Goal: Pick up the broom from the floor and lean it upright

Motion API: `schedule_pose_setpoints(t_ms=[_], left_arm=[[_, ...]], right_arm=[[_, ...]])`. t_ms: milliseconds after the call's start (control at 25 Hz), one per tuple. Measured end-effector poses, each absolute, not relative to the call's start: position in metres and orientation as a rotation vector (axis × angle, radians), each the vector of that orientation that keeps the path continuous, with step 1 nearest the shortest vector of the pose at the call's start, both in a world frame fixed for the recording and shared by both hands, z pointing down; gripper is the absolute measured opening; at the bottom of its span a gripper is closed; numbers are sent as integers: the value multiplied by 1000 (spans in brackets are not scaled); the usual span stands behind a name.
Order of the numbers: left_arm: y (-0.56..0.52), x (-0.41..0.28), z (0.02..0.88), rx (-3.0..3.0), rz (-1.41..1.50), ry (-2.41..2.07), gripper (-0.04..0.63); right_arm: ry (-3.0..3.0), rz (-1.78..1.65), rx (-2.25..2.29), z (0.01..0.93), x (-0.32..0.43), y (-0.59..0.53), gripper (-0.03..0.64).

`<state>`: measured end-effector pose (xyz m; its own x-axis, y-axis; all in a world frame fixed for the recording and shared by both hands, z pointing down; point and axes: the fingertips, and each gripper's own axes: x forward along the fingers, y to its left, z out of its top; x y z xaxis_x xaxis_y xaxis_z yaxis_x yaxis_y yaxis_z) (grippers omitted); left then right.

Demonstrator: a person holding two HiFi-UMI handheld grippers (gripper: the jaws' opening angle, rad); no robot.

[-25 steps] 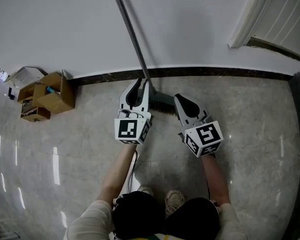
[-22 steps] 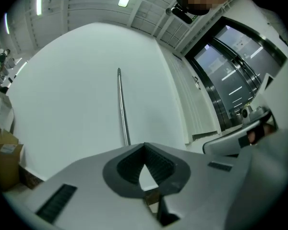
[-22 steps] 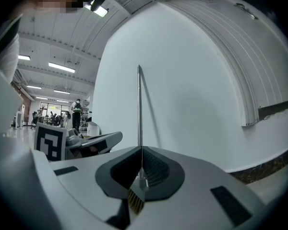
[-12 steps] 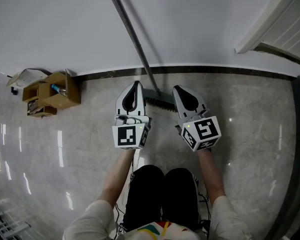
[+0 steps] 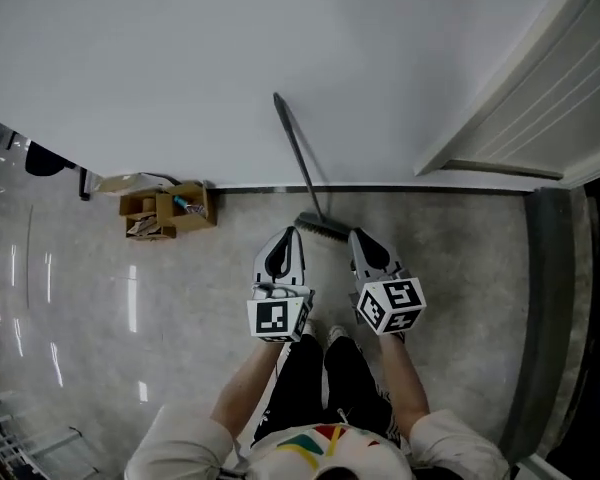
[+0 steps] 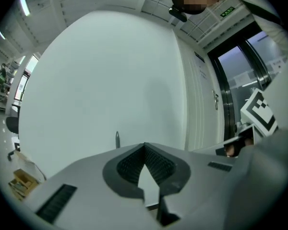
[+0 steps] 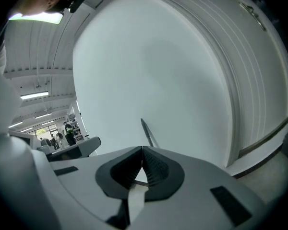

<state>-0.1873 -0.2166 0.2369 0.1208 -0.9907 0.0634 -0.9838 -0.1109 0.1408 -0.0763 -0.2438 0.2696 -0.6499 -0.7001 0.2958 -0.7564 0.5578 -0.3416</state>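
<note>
Broom (image 5: 300, 163): thin straight grey pole, flat bristle head at its foot, leaning upright against smooth white wall (image 5: 180, 58).
Left hand-held gripper (image 5: 286, 236): ribbed dark pads (image 6: 157, 163) pressed together, holding nothing.
Right hand-held gripper (image 5: 359, 236): ribbed pads likewise closed, empty.
Floor (image 5: 460, 268): glossy pale veined stone under broom head.
Boxes (image 5: 165, 211): brown cardboard, by wall.

White wall (image 5: 180, 48), dark skirting (image 5: 400, 189), glossy marble floor (image 5: 80, 308), cardboard boxes (image 5: 165, 213) by wall at left

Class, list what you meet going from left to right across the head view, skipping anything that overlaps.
In order: brown cardboard boxes → left gripper → right gripper → white ribbed panel.
</note>
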Motion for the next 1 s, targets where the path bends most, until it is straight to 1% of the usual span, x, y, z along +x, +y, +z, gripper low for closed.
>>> schedule_pose_setpoints(t_ms=[160,320,480,640,1000], left_arm=[[-167,-188,112,2122,-70,-2067,44],[-126,-182,52,2122,-147,-2063,44],[-90,-172,36,2205,-147,-2056,44],[-63,-176,33,2213,-150,-2090,44],[-65,-191,33,2181,-144,-2141,44]], right_arm=[[-2608,661,1206,136,-62,-192,12],[-2675,531,1159,60,-60,-146,12],[-2722,408,1092,42,-63,-112,12],[-2732,358,1031,43,-68,-90,12],[-2744,350,985,46,-80,-91,12]])
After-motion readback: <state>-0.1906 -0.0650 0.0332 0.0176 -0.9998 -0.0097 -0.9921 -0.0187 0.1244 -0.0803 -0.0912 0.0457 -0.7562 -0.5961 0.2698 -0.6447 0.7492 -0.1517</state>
